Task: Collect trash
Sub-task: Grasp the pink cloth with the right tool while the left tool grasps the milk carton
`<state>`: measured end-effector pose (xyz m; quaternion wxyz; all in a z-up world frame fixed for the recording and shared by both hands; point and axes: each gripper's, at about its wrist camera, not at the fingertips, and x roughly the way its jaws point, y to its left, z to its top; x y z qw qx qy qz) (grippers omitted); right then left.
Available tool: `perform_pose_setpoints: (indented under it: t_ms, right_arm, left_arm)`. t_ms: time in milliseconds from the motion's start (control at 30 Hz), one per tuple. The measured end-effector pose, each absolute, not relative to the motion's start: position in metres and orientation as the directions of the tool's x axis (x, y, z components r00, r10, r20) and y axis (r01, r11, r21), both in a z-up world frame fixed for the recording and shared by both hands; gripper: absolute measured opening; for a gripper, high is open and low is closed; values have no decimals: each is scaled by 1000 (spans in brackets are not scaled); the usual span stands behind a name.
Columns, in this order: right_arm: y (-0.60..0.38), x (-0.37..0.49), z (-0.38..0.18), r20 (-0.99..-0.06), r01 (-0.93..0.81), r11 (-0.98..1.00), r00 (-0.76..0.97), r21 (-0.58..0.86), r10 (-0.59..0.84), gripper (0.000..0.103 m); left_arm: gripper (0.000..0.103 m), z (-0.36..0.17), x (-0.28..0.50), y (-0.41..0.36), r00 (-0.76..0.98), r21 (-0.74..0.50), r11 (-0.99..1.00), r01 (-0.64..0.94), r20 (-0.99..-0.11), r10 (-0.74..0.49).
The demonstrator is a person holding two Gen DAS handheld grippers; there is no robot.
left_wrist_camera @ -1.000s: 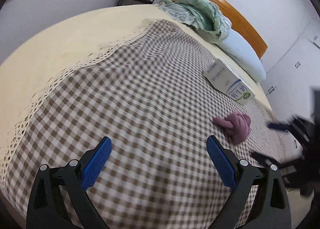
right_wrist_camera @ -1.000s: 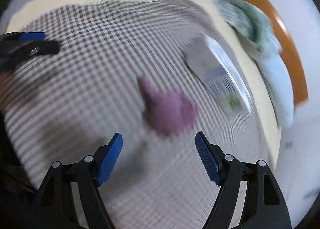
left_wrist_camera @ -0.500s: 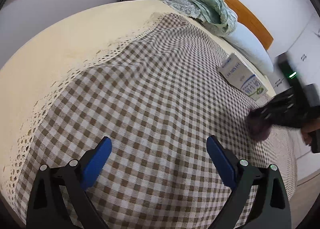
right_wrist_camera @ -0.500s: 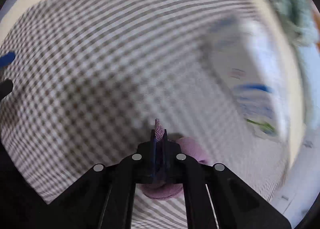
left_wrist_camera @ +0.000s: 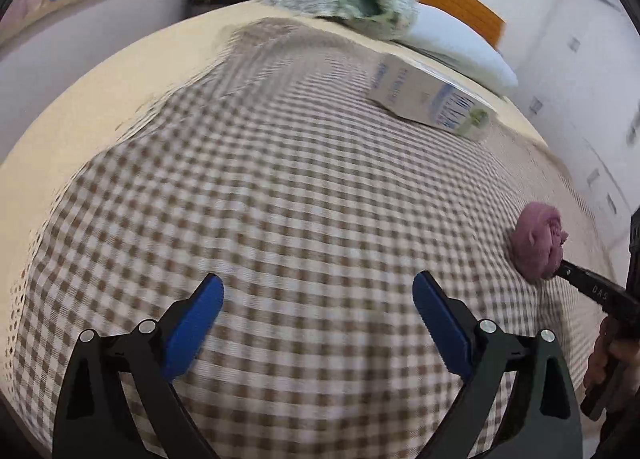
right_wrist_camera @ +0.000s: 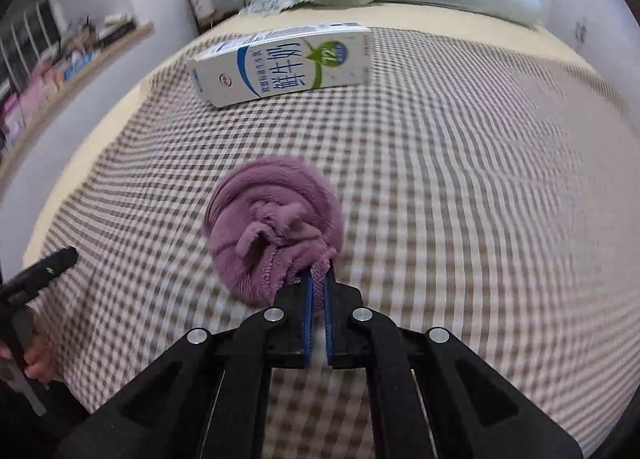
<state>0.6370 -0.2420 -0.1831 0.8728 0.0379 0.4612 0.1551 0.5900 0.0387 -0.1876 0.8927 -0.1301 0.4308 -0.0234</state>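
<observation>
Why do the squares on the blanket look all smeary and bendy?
Left wrist view: motion blur smears the checked blanket and milk carton; the fisheye lens bulges the bed. Right wrist view: sharper, carton print readable, purple cloth fairly clear, checks smeared at the right.

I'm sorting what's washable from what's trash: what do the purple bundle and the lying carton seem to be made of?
Purple bundle: soft fleece or terry-like cloth, matte and fuzzy, with folds and a hemmed edge pinched in the right tool. Milk carton: coated paperboard, probably, smooth with a slight sheen, crisp folded edges and printed panels.
</observation>
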Motion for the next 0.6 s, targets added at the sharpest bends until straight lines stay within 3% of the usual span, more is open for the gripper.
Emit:
perform_pose_setpoints:
  t_ms: [100,267,333,433,600]
  right_arm:
    - [-258,622,-173,-754,-212,948,576,236,316,5]
    - [-295,616,-150,-702,-130,952,649,277,293,5]
    - [-310,612,-146,-692,-122,950,659,289,295,5]
    - [-328,603,-143,-689,-111,959,674,261,265,5]
    - [-352,601,-142,-687,-61,963,689,261,230,5]
  left_arm:
    - [92,-170,603,20,646,-215,974,70,-734,-208]
    - [96,-114,686,-26,714,179,870,459,-657,-241]
    - [96,-108,734,-38,697,263,793,550,-667,-263]
    - [96,-108,804,-53,593,239,739,630,-762,-260]
    - [96,-117,885,-72,493,134,747,651,-823,-281]
